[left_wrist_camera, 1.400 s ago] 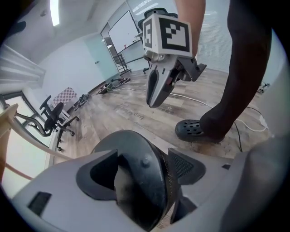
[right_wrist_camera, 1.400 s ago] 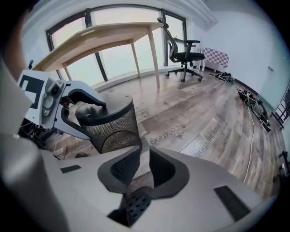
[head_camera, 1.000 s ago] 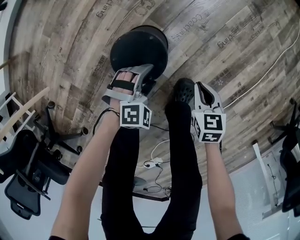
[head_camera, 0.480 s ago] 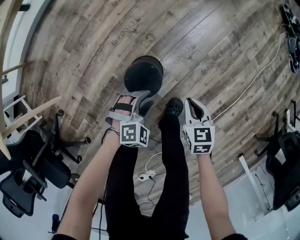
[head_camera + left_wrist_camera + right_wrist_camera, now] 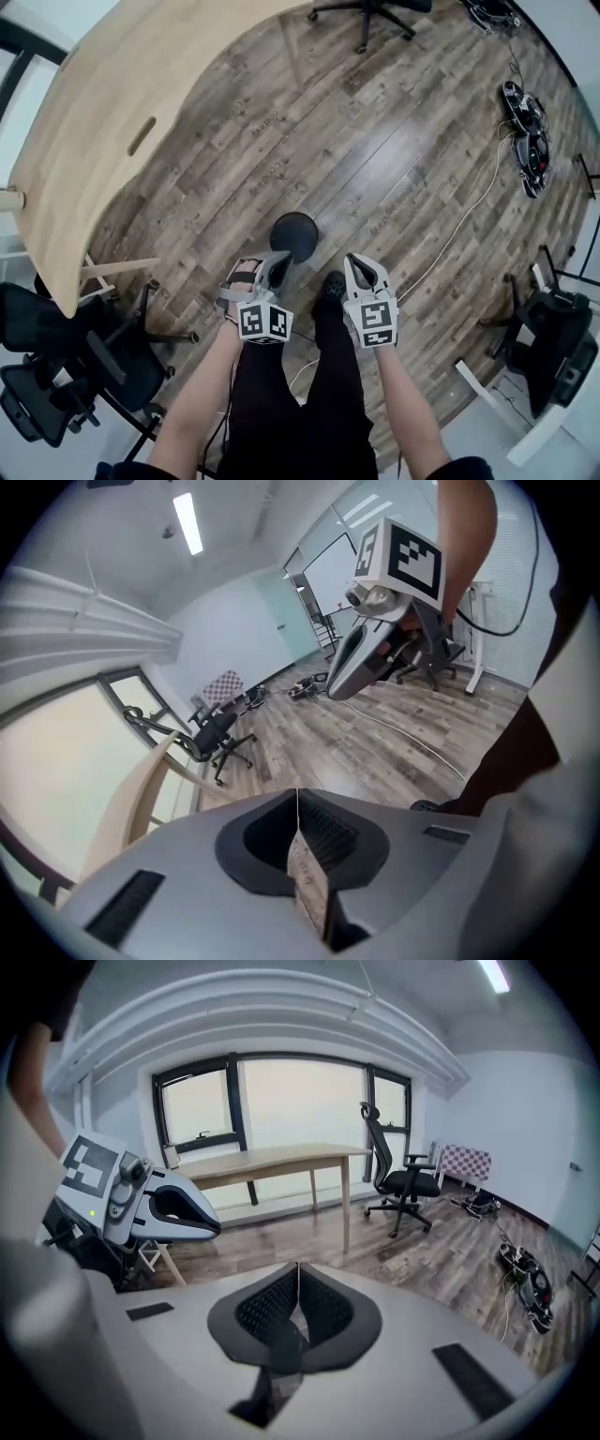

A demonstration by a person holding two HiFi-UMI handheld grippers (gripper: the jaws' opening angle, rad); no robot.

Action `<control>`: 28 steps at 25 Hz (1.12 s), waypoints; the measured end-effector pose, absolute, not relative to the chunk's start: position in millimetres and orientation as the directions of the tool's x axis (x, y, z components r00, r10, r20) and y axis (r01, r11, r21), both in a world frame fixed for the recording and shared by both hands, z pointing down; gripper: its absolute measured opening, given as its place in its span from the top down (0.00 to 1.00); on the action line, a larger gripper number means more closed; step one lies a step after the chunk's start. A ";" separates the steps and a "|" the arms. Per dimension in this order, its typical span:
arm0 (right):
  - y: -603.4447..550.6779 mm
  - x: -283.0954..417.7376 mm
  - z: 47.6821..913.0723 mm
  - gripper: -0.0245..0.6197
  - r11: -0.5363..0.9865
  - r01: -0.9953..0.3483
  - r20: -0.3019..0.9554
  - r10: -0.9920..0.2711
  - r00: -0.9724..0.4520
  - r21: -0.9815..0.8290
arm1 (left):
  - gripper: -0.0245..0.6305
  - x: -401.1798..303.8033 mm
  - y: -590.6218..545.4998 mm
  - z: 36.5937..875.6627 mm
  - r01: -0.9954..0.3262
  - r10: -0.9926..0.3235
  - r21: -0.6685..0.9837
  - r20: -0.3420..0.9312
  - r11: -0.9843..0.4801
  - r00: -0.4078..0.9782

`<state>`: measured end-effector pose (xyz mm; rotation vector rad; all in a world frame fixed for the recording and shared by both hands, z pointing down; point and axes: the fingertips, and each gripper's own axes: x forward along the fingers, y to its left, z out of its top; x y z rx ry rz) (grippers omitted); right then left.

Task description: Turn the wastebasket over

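The left claw (image 5: 277, 261) has let go and lifted clear, its jaws now closed on nothing. The wastebasket (image 5: 293, 234) stands alone on the floor (image 5: 394, 141) just ahead. The right claw (image 5: 357, 264), also closed and empty, has risen too. The turn looks finished.

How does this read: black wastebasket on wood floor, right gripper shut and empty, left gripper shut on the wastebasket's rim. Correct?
No. The left gripper is shut on nothing: the left gripper view shows its jaws together, empty. The rest holds: wastebasket on the floor, right gripper shut and empty.
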<state>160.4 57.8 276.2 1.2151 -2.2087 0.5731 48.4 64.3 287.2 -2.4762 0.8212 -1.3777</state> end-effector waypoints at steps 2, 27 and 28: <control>56.9 158.4 243.0 0.91 0.504 -0.859 0.628 -0.642 -0.440 -0.088 | 0.93 43.4 63.9 254.6 -0.405 -0.574 -0.421 0.705 -0.811 0.416; 40.4 82.2 -28.7 0.91 0.410 -0.912 0.279 -0.874 -0.398 -0.016 | 0.94 -34.4 22.9 -43.2 -0.685 -0.667 -0.002 0.231 -0.729 0.709; 41.3 80.4 -28.5 0.91 0.411 -0.912 0.279 -0.874 -0.398 -0.014 | 0.94 -36.3 24.5 -44.0 -0.684 -0.666 0.001 0.231 -0.729 0.709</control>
